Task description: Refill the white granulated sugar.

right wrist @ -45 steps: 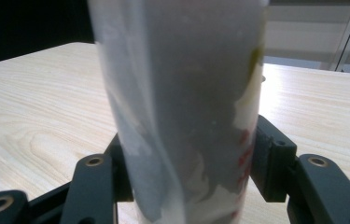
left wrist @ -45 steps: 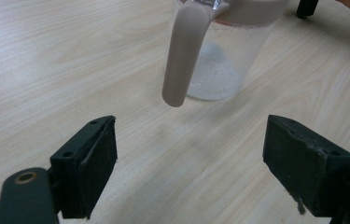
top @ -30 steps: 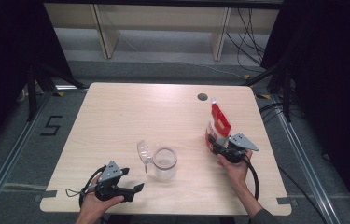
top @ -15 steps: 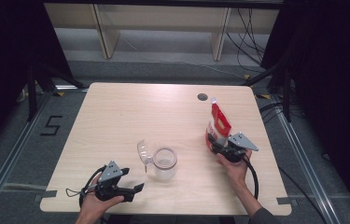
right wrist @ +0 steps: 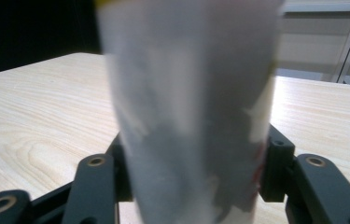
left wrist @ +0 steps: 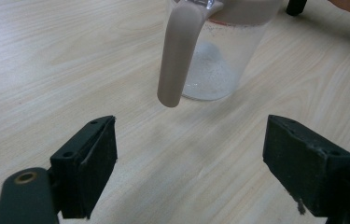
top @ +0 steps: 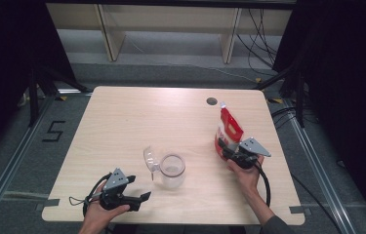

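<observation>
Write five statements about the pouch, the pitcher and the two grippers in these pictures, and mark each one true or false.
1. The red and white pouch stands upright between the jaws of the right gripper, which have just been closing on it. True.
2. The clear pitcher lies on its side. False: it stands upright on the table, lid flipped open.
3. The left gripper grips the pitcher's handle. False: its jaws stand open with nothing between them, short of the handle.
4. The pitcher sits between the two grippers. True.
5. The pouch is inside the pitcher. False: it stands apart, to its right.
</observation>
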Action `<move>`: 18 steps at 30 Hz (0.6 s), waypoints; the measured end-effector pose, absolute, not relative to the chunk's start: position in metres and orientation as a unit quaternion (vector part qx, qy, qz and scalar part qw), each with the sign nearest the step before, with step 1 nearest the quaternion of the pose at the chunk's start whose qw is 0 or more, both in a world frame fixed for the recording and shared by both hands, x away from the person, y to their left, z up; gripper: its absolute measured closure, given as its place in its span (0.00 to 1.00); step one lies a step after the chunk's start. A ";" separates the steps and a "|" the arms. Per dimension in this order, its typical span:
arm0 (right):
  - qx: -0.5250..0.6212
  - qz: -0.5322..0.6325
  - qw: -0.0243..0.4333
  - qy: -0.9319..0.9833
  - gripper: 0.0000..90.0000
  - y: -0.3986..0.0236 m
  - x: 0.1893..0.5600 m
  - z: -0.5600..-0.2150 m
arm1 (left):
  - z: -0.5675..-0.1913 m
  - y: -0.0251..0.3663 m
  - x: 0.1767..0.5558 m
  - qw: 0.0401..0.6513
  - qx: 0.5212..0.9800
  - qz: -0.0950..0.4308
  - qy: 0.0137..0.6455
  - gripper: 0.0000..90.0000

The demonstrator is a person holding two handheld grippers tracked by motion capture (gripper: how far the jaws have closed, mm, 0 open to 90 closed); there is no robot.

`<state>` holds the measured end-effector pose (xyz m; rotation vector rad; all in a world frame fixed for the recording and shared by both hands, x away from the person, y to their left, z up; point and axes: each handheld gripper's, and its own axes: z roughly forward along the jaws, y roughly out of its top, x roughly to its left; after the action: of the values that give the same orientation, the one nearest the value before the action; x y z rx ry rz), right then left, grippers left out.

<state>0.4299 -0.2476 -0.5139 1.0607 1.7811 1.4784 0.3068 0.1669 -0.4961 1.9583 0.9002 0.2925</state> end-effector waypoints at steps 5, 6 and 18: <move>0.412 0.543 0.310 0.663 0.55 -0.247 0.429 -0.512 | -0.497 0.167 0.307 0.466 0.796 0.118 0.368 0.19; 0.404 0.547 0.305 0.667 0.55 -0.248 0.429 -0.512 | -0.496 0.167 0.307 0.466 0.796 0.118 0.367 0.19; 0.402 0.542 0.286 0.680 0.57 -0.245 0.424 -0.506 | -0.495 0.169 0.307 0.460 0.800 0.119 0.366 0.20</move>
<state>0.4240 -0.2448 -0.5063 1.0752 1.8179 1.4475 0.3067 0.1687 -0.4954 1.9681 0.9019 0.2934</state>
